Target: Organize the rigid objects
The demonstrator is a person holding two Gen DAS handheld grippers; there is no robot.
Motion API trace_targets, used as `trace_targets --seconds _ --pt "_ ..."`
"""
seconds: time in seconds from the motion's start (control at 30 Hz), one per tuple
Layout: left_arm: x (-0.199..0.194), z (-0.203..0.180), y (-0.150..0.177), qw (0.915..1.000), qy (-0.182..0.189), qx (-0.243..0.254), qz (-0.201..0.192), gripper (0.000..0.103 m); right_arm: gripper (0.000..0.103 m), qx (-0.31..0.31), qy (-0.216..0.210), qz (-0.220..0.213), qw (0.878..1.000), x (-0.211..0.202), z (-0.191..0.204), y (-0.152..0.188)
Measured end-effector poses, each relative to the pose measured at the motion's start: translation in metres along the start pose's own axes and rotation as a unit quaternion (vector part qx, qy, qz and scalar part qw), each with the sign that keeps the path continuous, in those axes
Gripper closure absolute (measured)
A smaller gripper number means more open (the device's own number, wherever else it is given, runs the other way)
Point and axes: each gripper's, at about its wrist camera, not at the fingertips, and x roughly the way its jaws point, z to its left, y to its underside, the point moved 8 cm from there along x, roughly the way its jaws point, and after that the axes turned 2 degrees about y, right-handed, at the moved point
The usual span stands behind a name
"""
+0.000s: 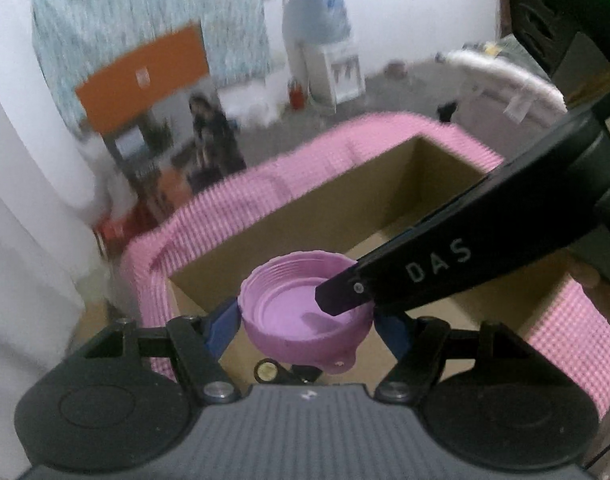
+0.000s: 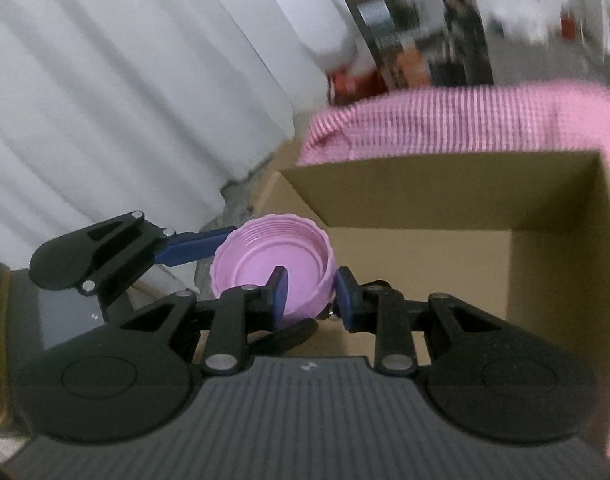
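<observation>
Both hands' fingers (image 1: 221, 328) on pink lid (image 1: 305, 312), tilted over box (image 1: 345, 192).

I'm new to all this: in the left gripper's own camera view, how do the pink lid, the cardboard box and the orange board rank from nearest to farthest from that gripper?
1. Pink lid: held between the left gripper fingers.
2. Cardboard box: just beyond, pink cloth on its rim.
3. Orange board: far back, upper left.

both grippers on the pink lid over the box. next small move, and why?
Probably lower the pink lid into the cardboard box. The left gripper spans its sides, the right gripper pinches its rim, and it hangs at the box's near edge.
</observation>
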Motion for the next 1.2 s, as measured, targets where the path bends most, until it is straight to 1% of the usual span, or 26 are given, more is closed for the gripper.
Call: trace_targets --seconds 0.1,0.27,0.4,0.53,0.73,0.83,0.87,0.93,1.0,1.13,1.2 --pt "0.034 0.02 -0.004 0.9991 0.012 -0.016 0.039 0.029 0.077 0.02 0.001 0.034 0.999 0.039 -0.012 -0.014" --pt "0.068 0.032 -0.004 0.9971 0.005 -0.008 0.076 0.029 0.077 0.05 0.001 0.073 0.996 0.085 -0.027 -0.023" --pt "0.089 0.037 -0.002 0.995 0.002 -0.007 0.099 0.029 0.077 0.06 0.004 0.093 0.994 0.108 -0.038 -0.026" --pt "0.104 0.04 -0.003 0.9939 -0.001 0.0 0.11 0.029 0.077 0.071 0.004 0.109 0.991 0.124 -0.046 -0.022" --pt "0.108 0.042 -0.004 0.994 -0.008 0.007 0.109 0.028 0.075 0.09 0.008 0.122 0.988 0.149 -0.057 -0.015" --pt "0.106 0.044 -0.005 0.9944 -0.009 0.003 0.105 0.027 0.074 0.091 0.012 0.122 0.988 0.152 -0.058 -0.016" --pt "0.103 0.045 -0.005 0.9947 -0.008 0.0 0.102 0.027 0.071 0.092 0.01 0.121 0.988 0.153 -0.058 -0.017" --pt "0.098 0.048 -0.007 0.9955 -0.006 -0.009 0.095 0.025 0.069 0.09 0.01 0.115 0.989 0.148 -0.057 -0.019" --pt "0.089 0.051 -0.01 0.9964 -0.005 -0.018 0.083 0.024 0.06 0.086 0.011 0.106 0.991 0.139 -0.055 -0.023" --pt "0.062 0.052 -0.017 0.9977 0.003 -0.037 0.056 0.019 0.05 0.072 0.015 0.078 0.994 0.11 -0.048 -0.029" --pt "0.044 0.05 -0.02 0.9982 0.008 -0.043 0.041 0.016 0.042 0.062 0.016 0.063 0.996 0.091 -0.041 -0.031"
